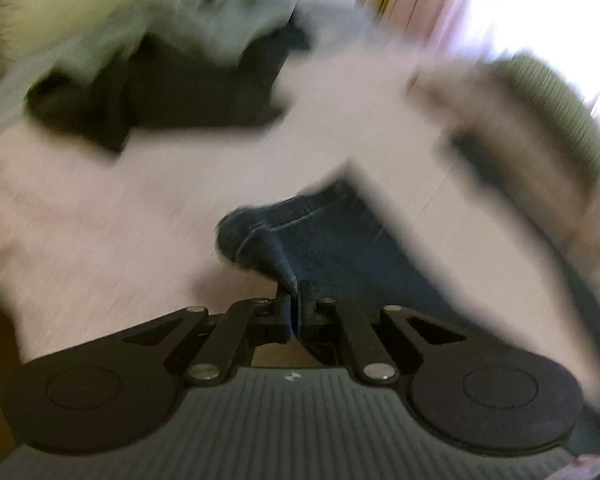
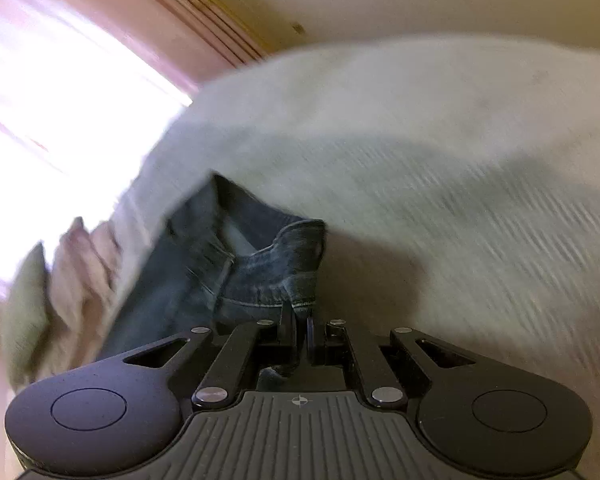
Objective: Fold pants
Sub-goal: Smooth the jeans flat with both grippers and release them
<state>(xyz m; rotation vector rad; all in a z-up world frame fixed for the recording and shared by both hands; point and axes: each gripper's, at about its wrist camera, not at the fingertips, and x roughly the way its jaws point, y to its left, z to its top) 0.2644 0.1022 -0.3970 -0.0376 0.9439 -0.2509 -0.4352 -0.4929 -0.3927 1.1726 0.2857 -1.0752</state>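
Blue denim pants (image 2: pixel 236 268) lie bunched on a pale bed sheet (image 2: pixel 440 168), and both grippers have hold of them. In the right wrist view, a stitched edge of the denim rises straight into the right gripper (image 2: pixel 300 326), whose jaws are pressed together, pinching that fold of fabric. The rest of the pants trails away toward the left of that view, rumpled, with a seam line catching the light.

Over in the left wrist view, the pants (image 1: pixel 332 240) show as a dark blue heap just ahead of the left gripper (image 1: pixel 294 304); a twisted tip of denim runs down between its jaws, which are clamped tight on it.

Beyond the denim, everything is streaked with blur. A dark garment (image 1: pixel 172 92) sits farther back on the sheet with a pale grey-green one (image 1: pixel 228 4) heaped beside it. Pinkish curtains (image 2: pixel 72 64) glow at a bright window.
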